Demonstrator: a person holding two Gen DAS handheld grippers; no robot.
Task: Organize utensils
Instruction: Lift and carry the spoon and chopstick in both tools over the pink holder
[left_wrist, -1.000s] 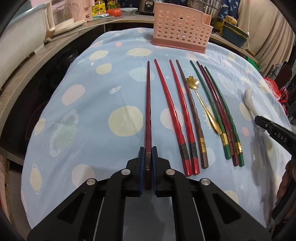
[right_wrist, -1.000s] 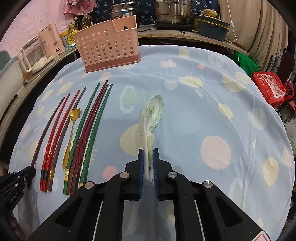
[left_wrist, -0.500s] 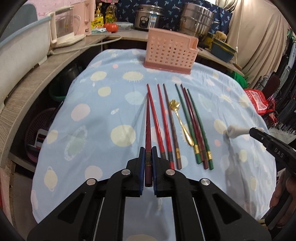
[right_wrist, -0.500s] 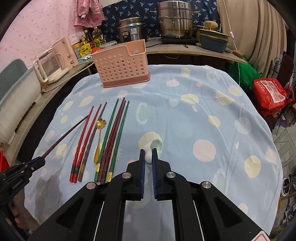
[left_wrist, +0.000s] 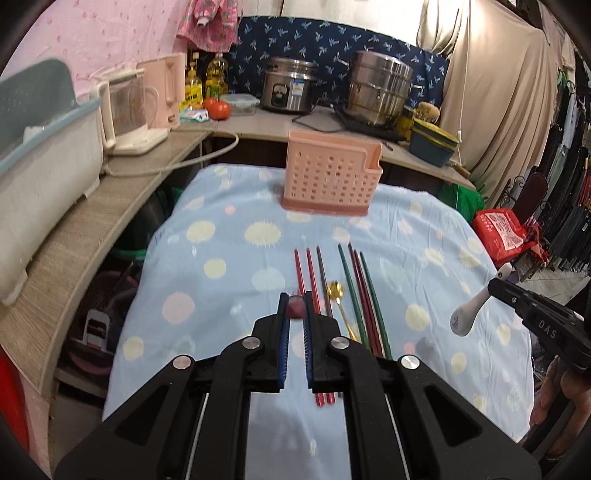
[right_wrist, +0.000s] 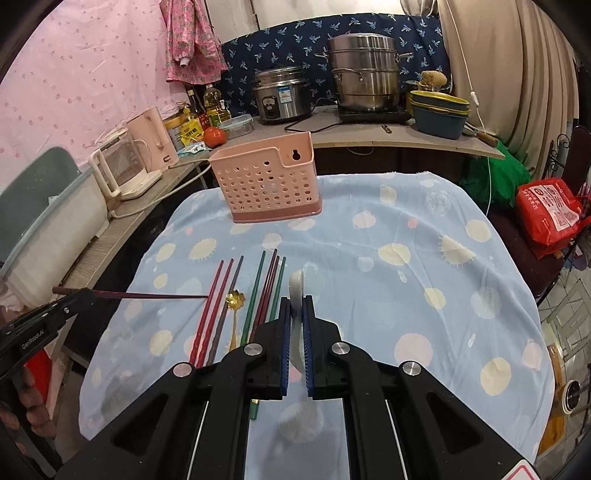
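The left gripper (left_wrist: 294, 312) is clamped on a dark red chopstick (right_wrist: 147, 295), lifted off the cloth; seen end-on from its own camera, the stick shows only a blunt tip, while the right view shows it pointing sideways toward the other chopsticks (right_wrist: 236, 295). The right gripper (right_wrist: 295, 314) pinches the white ceramic spoon (right_wrist: 296, 291) edge-on, its bowl hidden; ahead stands the pink basket (right_wrist: 266, 184).

i'm looking at a pink dotted wall (right_wrist: 85, 77) on the left, a navy leaf-print cloth (right_wrist: 306, 40) behind the wooden counter (right_wrist: 369, 138), beige curtains (right_wrist: 517, 66) on the right, and a pale blue spotted tablecloth (right_wrist: 406, 266) below.
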